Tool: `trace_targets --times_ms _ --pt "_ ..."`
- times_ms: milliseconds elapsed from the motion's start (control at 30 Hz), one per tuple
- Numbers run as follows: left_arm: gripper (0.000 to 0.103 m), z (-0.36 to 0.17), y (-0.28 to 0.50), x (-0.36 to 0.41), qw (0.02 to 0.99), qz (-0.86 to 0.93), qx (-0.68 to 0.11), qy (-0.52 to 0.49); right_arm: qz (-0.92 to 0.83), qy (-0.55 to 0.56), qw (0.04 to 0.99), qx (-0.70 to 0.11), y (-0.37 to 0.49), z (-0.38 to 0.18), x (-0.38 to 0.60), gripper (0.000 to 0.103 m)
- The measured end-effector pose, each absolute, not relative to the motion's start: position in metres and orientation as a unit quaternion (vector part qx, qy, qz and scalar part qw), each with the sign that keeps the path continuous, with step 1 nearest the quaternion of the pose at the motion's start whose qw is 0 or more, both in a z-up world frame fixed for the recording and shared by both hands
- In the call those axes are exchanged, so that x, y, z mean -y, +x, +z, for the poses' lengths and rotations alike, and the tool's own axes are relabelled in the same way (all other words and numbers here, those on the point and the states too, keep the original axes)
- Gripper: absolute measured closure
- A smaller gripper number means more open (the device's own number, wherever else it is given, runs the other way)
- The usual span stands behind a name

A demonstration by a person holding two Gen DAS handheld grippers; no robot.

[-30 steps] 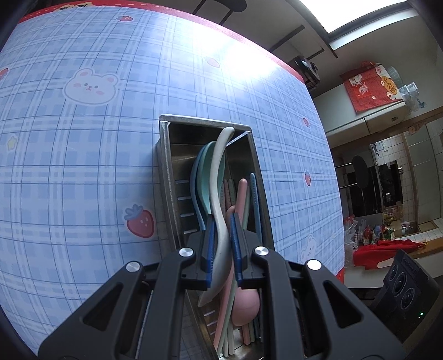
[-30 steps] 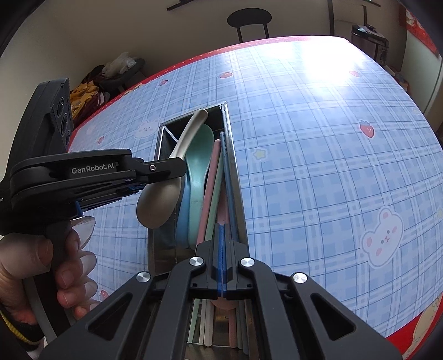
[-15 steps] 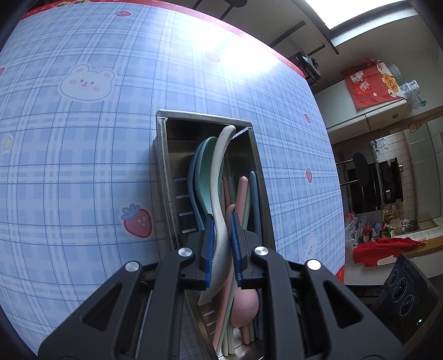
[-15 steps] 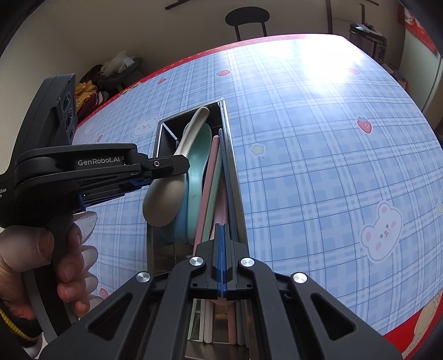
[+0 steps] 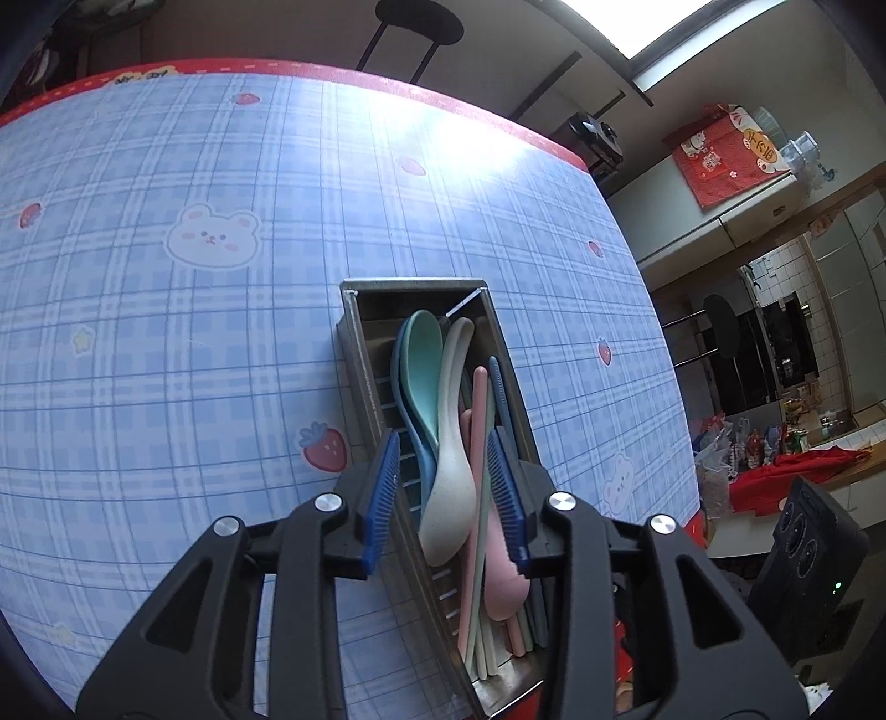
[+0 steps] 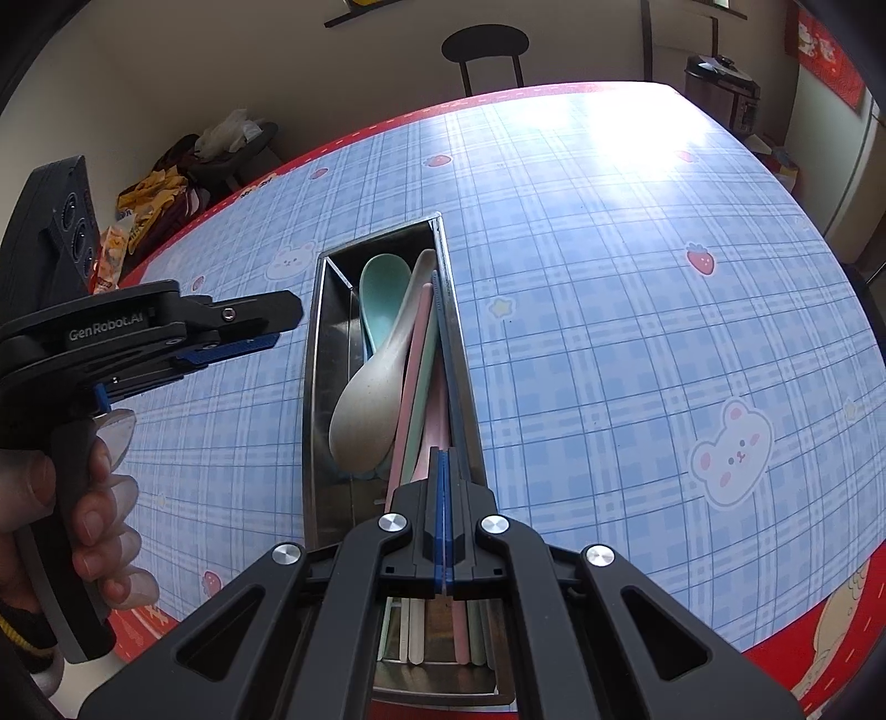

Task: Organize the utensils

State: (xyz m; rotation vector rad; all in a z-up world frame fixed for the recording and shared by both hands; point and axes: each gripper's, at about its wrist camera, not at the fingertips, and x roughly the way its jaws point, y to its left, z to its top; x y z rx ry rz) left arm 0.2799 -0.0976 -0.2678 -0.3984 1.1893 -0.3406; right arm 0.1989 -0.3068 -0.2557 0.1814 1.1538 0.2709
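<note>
Left gripper: jaws apart, blue ribbed pads on either side of the beige spoon's bowl without touching it. Right gripper: jaws pressed together with nothing visible between them, poised over the near end of the steel tray.

Contents of the tray, left wrist view: the beige spoon lies lengthwise along the middle, bowl toward 6 o'clock, handle running to 12 o'clock. At its 10 o'clock lies a mint spoon, stacked on a blue spoon whose edge shows beneath. At its 3 o'clock lie pink and pale green chopsticks, a pink spoon and a blue utensil against the tray's right wall. A thin divider crosses the far corner of the tray.

Surroundings: the tray rests on a desk covered in blue plaid cloth printed with bears and strawberries and edged in red. In the right wrist view the left gripper's side profile sits at 9 o'clock, beside the tray's left wall, held by the person's hand. A dark stool stands beyond the desk at 12 o'clock.
</note>
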Motion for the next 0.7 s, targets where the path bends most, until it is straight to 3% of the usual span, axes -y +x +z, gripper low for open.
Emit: trace_targets --times_ms 200,300,367,400,500,567,600,633,700 --pt "0.058 -0.23 0.259 0.069 0.83 -0.149 -0.523 -0.123 0.117 0.074 0.834 -0.534 0.191 -0.233 0.311 0.102" --pt "0.054 -0.208 0.243 0.054 0.848 -0.142 -0.503 -0.086 0.115 0.068 0.84 -0.526 0.188 -0.218 0.312 0.093" --pt "0.047 -0.192 0.232 0.045 0.86 -0.139 -0.487 -0.062 0.113 0.063 0.848 -0.514 0.183 -0.205 0.313 0.072" --pt "0.041 -0.184 0.226 0.041 0.866 -0.138 -0.477 -0.053 0.113 0.06 0.853 -0.507 0.18 -0.198 0.313 0.069" --pt "0.04 -0.16 0.206 0.028 0.882 -0.135 -0.45 -0.031 0.109 0.049 0.865 -0.487 0.173 -0.179 0.311 0.051" --pt "0.028 -0.145 0.192 0.02 0.892 -0.135 -0.431 -0.025 0.108 0.046 0.874 -0.471 0.167 -0.166 0.311 0.036" --pt "0.015 -0.137 0.184 0.018 0.899 -0.132 -0.418 -0.019 0.111 0.048 0.878 -0.464 0.164 -0.159 0.311 0.032" --pt "0.009 -0.129 0.176 0.016 0.907 -0.131 -0.401 -0.01 0.117 0.052 0.88 -0.458 0.16 -0.153 0.311 0.025" --pt "0.007 -0.117 0.159 0.014 0.918 -0.136 -0.372 0.007 0.121 0.052 0.885 -0.446 0.155 -0.141 0.31 0.013"
